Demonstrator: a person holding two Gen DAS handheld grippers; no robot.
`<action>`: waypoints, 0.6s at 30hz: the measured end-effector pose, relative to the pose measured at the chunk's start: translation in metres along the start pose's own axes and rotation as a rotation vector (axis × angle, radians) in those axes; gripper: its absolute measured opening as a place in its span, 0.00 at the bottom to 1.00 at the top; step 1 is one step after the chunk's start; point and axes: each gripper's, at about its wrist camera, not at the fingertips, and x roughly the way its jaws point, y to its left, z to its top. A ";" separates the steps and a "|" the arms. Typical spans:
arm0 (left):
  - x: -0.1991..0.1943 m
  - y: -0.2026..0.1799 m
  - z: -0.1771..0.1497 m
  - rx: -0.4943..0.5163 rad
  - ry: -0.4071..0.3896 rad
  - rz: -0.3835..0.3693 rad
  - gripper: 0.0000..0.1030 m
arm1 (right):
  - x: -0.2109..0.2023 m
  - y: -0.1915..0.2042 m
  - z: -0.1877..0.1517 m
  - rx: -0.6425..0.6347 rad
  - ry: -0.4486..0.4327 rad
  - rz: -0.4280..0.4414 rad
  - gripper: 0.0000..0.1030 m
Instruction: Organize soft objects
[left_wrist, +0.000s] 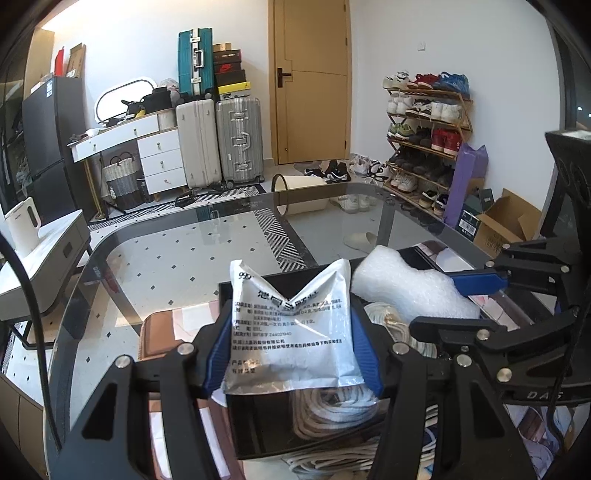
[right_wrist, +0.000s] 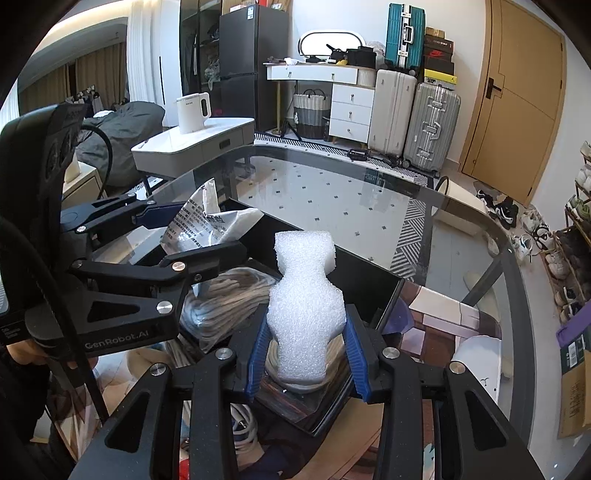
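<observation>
Left wrist view: left gripper (left_wrist: 291, 354) gripping a silver foil sachet with black printed text (left_wrist: 291, 325), blue pads pressing on both its side edges, jaws closed only to the sachet's width, top of the sachet creasing inward. Hanging just above a black open-top box (left_wrist: 258, 428), with coiled white rope (left_wrist: 332, 410) lying inside, below and behind the jaws. Standing on a glass table top (left_wrist: 166, 258).

Right wrist view: right gripper (right_wrist: 306, 354) squeezing a white foam block of notched shape (right_wrist: 304, 295), blue pads (right_wrist: 258, 354) pinching its narrow lower part, jaws partly closed. Block rising upright beyond the fingertips, over the rope (right_wrist: 221, 299) in the box (right_wrist: 384, 295). To the left of the jaws, left gripper (right_wrist: 207, 236) holding the sachet (right_wrist: 207, 225).
</observation>
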 end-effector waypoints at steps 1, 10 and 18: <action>0.001 -0.002 0.000 0.009 0.001 0.001 0.56 | 0.002 0.000 0.000 -0.003 0.004 0.000 0.38; 0.014 -0.015 -0.003 0.056 0.049 -0.010 0.56 | 0.013 0.000 0.001 -0.026 0.029 -0.008 0.38; 0.016 -0.018 -0.002 0.054 0.097 -0.003 0.54 | 0.018 -0.004 0.004 -0.032 0.040 0.004 0.38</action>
